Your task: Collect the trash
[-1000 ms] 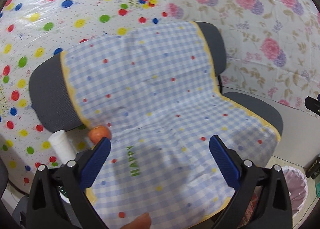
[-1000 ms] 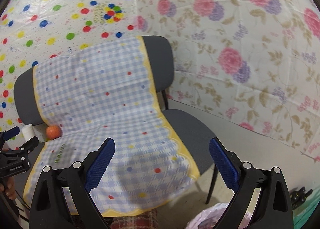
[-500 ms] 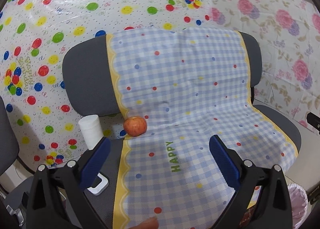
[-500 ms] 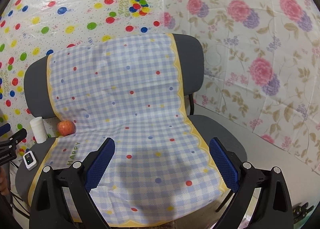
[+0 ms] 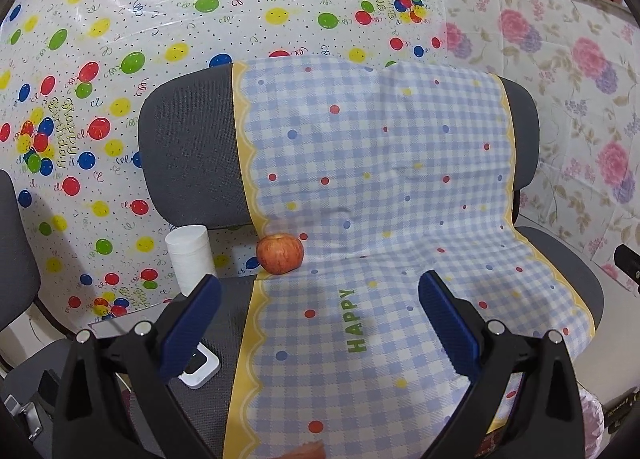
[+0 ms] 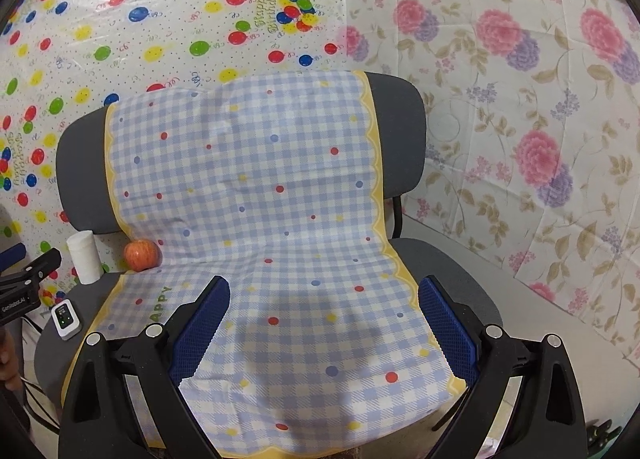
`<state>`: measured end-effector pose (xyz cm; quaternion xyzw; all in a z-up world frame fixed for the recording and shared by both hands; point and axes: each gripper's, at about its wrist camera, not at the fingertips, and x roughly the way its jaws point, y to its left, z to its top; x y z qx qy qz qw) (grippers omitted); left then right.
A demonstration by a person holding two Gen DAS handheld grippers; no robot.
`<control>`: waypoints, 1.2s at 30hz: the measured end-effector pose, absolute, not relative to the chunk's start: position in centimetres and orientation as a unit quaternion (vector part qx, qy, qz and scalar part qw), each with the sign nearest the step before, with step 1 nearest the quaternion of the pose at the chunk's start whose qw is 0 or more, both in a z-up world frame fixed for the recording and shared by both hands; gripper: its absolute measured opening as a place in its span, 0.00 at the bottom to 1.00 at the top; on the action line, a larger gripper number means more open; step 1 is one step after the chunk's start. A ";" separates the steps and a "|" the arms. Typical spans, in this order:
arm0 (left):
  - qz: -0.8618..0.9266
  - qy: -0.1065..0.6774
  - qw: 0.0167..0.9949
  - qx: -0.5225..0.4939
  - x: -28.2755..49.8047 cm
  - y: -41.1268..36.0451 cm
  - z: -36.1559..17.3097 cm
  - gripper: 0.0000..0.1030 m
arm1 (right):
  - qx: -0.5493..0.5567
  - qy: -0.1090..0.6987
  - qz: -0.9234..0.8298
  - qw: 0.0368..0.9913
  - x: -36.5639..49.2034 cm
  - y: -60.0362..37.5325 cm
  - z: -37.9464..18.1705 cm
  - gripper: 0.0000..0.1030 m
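Left hand-held gripper [image 5: 318,301]: I saw ribbed blue pads apart, empty.
Right hand-held gripper [image 6: 323,309]: likewise apart.
Round red apple [image 5: 279,253]: sat beside white paper cylinder [image 5: 189,258].

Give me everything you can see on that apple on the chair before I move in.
The apple is whole, red-orange with yellowish streaks, its stem dimple facing up. It sits upright at the back of the grey chair seat, at the foot of the backrest, on the yellow border of the checked cloth. A white paper roll stands apart on its left. Neither hand-held gripper touches it; the left hand-held gripper is open, short of it.
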<state>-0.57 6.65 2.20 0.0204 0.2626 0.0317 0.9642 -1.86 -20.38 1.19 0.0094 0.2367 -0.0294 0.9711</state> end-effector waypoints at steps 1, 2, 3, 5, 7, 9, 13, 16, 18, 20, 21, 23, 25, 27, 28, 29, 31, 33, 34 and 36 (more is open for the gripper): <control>0.031 0.260 0.965 0.019 -0.6 6.7 2.2 0.93 | 0.011 0.235 -0.028 0.971 -1.9 -20.4 1.2 0.91; 0.032 0.259 0.965 0.019 -0.6 6.6 2.3 0.93 | 0.012 0.234 -0.027 0.972 -1.9 -20.5 1.3 0.91; 0.032 0.259 0.965 0.019 -0.6 6.6 2.3 0.93 | 0.011 0.234 -0.028 0.972 -1.9 -20.4 1.3 0.91; 0.032 0.257 0.966 0.018 -0.5 6.7 2.3 0.93 | 0.010 0.233 -0.026 0.972 -1.9 -20.5 1.3 0.91; 0.036 0.256 0.966 0.019 -0.6 6.6 2.4 0.93 | 0.011 0.234 -0.027 0.972 -1.9 -20.4 1.3 0.91; 0.036 0.256 0.966 0.017 -0.6 6.6 2.5 0.93 | 0.012 0.234 -0.026 0.972 -1.9 -20.3 1.3 0.91; 0.035 0.256 0.966 0.017 -0.5 6.7 2.5 0.93 | 0.012 0.232 -0.023 0.972 -1.9 -20.3 1.4 0.91; 0.036 0.255 0.966 0.017 -0.5 6.6 2.5 0.93 | 0.011 0.231 -0.021 0.973 -1.9 -20.3 1.4 0.91; 0.036 0.256 0.966 0.017 -0.5 6.7 2.5 0.93 | 0.012 0.232 -0.020 0.972 -1.9 -20.2 1.4 0.91; 0.036 0.256 0.966 0.017 -0.5 6.6 2.5 0.93 | 0.012 0.233 -0.020 0.972 -1.9 -20.2 1.4 0.91; 0.037 0.256 0.966 0.016 -0.6 6.6 2.5 0.93 | 0.011 0.232 -0.019 0.972 -1.9 -20.2 1.4 0.91; 0.036 0.255 0.966 0.015 -0.6 6.5 2.5 0.93 | 0.011 0.232 -0.020 0.972 -1.9 -20.2 1.4 0.91; 0.037 0.256 0.966 0.015 -0.7 6.4 2.5 0.93 | 0.011 0.232 -0.019 0.972 -1.9 -20.3 1.5 0.91; 0.037 0.255 0.966 0.016 -0.6 6.4 2.5 0.93 | 0.012 0.231 -0.019 0.973 -1.9 -20.3 1.5 0.91; 0.036 0.256 0.966 0.016 -0.6 6.4 2.5 0.93 | 0.013 0.231 -0.020 0.973 -1.9 -20.3 1.5 0.91; 0.038 0.256 0.966 0.015 -0.8 6.3 2.5 0.93 | 0.013 0.230 -0.019 0.973 -1.9 -20.3 1.5 0.91; 0.038 0.255 0.966 0.014 -0.8 6.3 2.6 0.93 | 0.012 0.231 -0.019 0.973 -1.9 -20.4 1.5 0.91; 0.037 0.255 0.966 0.015 -0.7 6.2 2.6 0.93 | 0.012 0.231 -0.019 0.973 -2.0 -20.4 1.5 0.91; 0.037 0.255 0.966 0.015 -0.7 6.2 2.6 0.93 | 0.013 0.231 -0.019 0.973 -1.9 -20.4 1.5 0.91; 0.036 0.256 0.966 0.015 -0.8 6.2 2.6 0.93 | 0.013 0.231 -0.020 0.973 -2.0 -20.4 1.5 0.92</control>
